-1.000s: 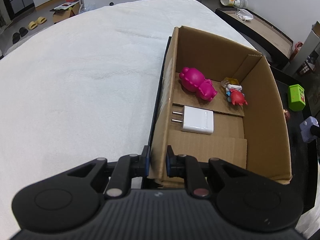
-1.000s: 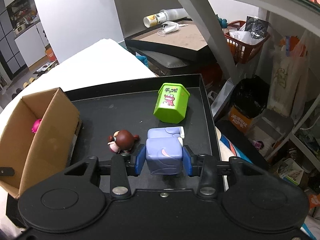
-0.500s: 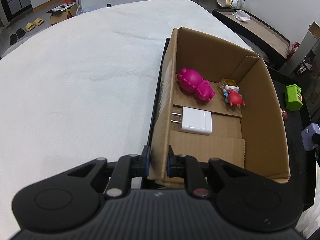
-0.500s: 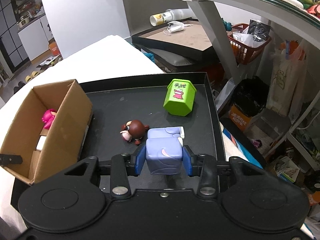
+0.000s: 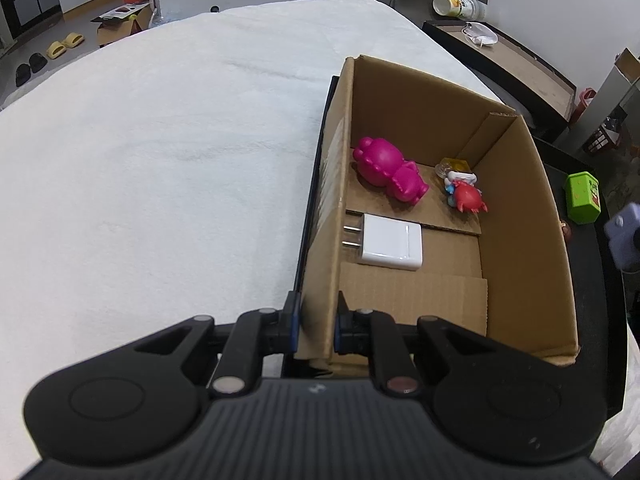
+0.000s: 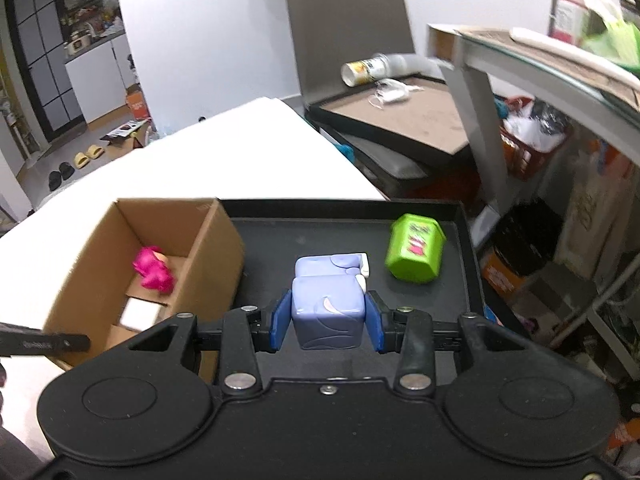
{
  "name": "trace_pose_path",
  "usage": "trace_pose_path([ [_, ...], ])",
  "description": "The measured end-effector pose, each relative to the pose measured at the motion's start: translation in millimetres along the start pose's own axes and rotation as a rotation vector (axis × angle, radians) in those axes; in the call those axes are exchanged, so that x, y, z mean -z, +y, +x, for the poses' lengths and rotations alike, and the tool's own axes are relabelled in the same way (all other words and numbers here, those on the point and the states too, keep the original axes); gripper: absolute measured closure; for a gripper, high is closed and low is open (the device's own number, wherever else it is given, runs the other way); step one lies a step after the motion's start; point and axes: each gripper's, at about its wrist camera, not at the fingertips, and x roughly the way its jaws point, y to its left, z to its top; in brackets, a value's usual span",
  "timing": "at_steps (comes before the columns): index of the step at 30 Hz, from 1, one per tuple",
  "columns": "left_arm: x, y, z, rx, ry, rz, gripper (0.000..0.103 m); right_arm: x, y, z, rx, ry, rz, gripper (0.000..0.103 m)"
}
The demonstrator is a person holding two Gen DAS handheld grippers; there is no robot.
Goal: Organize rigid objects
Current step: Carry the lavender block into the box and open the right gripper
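A: White cloth [image 5: 160, 160] covers the wide surface on the left; a black tray [image 6: 320, 240] adjoins its right edge and carries the cardboard box [image 5: 520, 220]. Where does the lavender block toy [image 6: 328, 308] sit?

B: Between the blue pads of the right gripper [image 6: 327, 322], clamped on both sides and held clear of the tray floor, in front of the box's right wall. In the left wrist view only a blurred corner of it shows at the right edge.

A: State of the left gripper [image 5: 316, 330]?

B: Closed on the near-left wall of the box, one pad outside and one inside.

A: Box contents?

B: Magenta figure [image 5: 388, 168] toward the far-left corner, white charger [image 5: 392, 246] along the left wall with prongs facing that wall, red figure [image 5: 466, 196] by the right wall. A small yellow and clear item behind the red figure is too small to identify.

A: Remaining items on the tray?

B: Green bin toy [image 6: 414, 254] lies tipped near the tray's far-right corner. A small brown figure [image 5: 566, 229] is mostly hidden behind the box's right wall in the left wrist view, and not visible in the right wrist view.
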Motion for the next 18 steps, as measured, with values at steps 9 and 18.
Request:
trace_pose_path([
  [9,1,3,0,0.01,-0.002,-0.007,0.089,-20,39,-3,-0.042,-0.031,-0.051,0.064],
  [18,1,8,-1,0.032,-0.007,-0.019,0.088,-35,72,-1,-0.068,-0.054,-0.086,0.064],
])
